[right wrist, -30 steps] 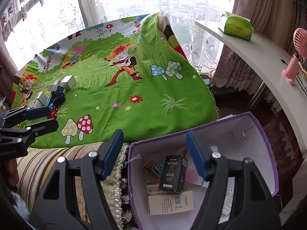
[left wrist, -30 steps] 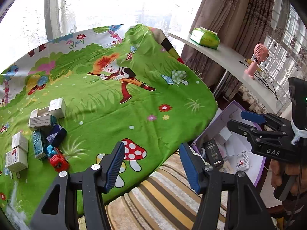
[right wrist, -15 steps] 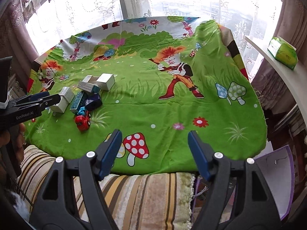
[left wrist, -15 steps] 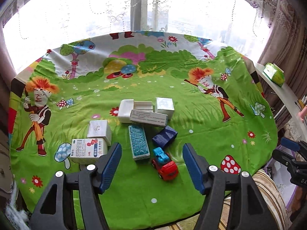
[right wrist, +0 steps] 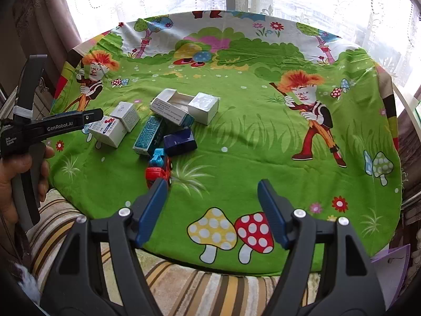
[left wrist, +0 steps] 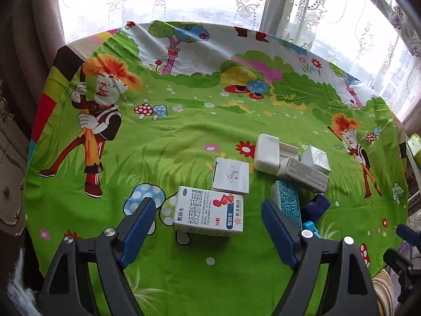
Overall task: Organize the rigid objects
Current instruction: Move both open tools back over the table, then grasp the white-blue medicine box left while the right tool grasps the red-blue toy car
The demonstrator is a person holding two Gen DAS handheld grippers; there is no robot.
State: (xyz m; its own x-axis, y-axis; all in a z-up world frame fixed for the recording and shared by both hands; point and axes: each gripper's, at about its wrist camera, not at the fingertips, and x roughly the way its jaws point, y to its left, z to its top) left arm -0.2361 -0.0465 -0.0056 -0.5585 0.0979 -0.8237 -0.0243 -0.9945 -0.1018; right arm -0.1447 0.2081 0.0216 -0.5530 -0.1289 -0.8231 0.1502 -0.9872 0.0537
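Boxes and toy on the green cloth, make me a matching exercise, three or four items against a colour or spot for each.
Things:
1. toy truck
2. medicine box
3. dark box
4. open tray box

Descriptions:
A. navy blue
B. red with a blue cab
C. white, farthest back in the pile
D. white with red and blue print, between the left gripper's fingers' line of sight

Pairs: 1-B, 2-D, 3-A, 4-C

White cardboard medicine box with red-blue print (left wrist: 209, 212) lies flat on green cartoon cloth. Small plain white carton (left wrist: 231, 176) just behind it, touching. Teal textured box (left wrist: 286, 205) to right, lying lengthwise. Dark navy block (right wrist: 180, 142) beside teal box. Red-blue toy truck (right wrist: 159, 167) nearest cloth edge. Behind: long white printed box (left wrist: 302, 175), open white tray (left wrist: 267, 153), silvery white cube carton (left wrist: 315, 158), clustered, touching.
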